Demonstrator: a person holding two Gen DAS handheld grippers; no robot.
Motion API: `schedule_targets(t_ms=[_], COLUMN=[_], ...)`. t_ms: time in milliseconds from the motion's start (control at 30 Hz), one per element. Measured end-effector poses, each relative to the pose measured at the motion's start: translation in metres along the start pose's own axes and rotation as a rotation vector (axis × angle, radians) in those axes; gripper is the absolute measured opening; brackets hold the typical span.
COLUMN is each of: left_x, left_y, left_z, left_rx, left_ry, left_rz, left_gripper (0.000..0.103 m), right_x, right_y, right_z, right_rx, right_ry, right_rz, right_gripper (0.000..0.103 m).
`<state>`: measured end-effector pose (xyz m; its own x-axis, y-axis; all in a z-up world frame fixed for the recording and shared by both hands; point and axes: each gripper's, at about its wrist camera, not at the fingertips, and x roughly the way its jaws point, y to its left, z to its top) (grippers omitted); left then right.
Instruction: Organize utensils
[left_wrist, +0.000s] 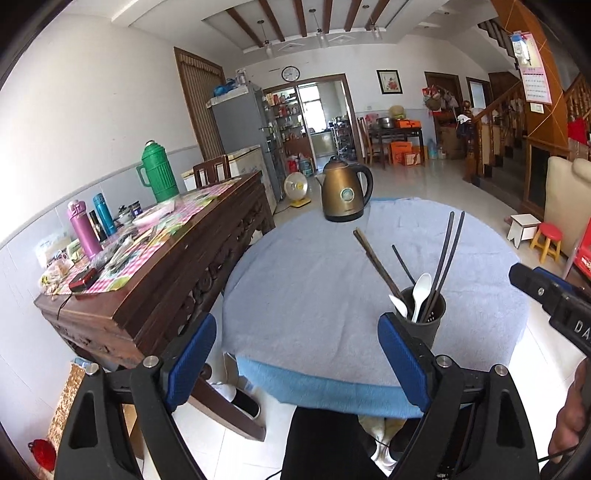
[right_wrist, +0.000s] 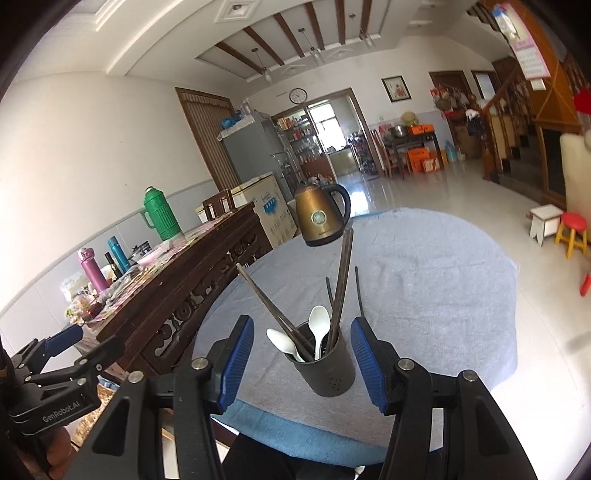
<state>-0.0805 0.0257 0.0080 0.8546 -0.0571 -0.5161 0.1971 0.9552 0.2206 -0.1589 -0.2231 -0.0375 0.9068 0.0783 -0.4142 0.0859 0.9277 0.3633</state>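
A dark grey utensil holder (left_wrist: 428, 325) (right_wrist: 328, 373) stands upright near the front edge of the round table's blue-grey cloth (left_wrist: 314, 288) (right_wrist: 424, 295). It holds white spoons (left_wrist: 421, 291) (right_wrist: 319, 325), brown chopsticks (left_wrist: 373, 258) (right_wrist: 341, 273) and thin dark chopsticks (left_wrist: 448, 251). My left gripper (left_wrist: 297, 321) is open wide over bare cloth, the holder just beyond its right finger. My right gripper (right_wrist: 302, 323) is open with the holder framed between its blue pads (right_wrist: 236, 365), which do not press on it.
A bronze electric kettle (left_wrist: 343, 192) (right_wrist: 319, 218) stands at the table's far side. A carved wooden side table (left_wrist: 166, 258) on the left carries a green thermos (left_wrist: 159, 173), bottles and clutter. Small stools (left_wrist: 546, 240) stand on the tiled floor at right.
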Motion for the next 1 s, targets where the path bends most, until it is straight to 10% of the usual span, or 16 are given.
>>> schedule_targets(t_ms=[1000], left_x=[-0.018], left_y=[0.025], left_z=[-0.005], left_rx=[-0.096], left_ry=[-0.016], left_rz=[0.021], left_gripper=[0.089], right_x=[-0.025], right_y=[-0.004], right_z=[0.004], right_rx=[0.011], right_ry=[-0.031], right_rz=[-0.012], right_gripper=[0.058])
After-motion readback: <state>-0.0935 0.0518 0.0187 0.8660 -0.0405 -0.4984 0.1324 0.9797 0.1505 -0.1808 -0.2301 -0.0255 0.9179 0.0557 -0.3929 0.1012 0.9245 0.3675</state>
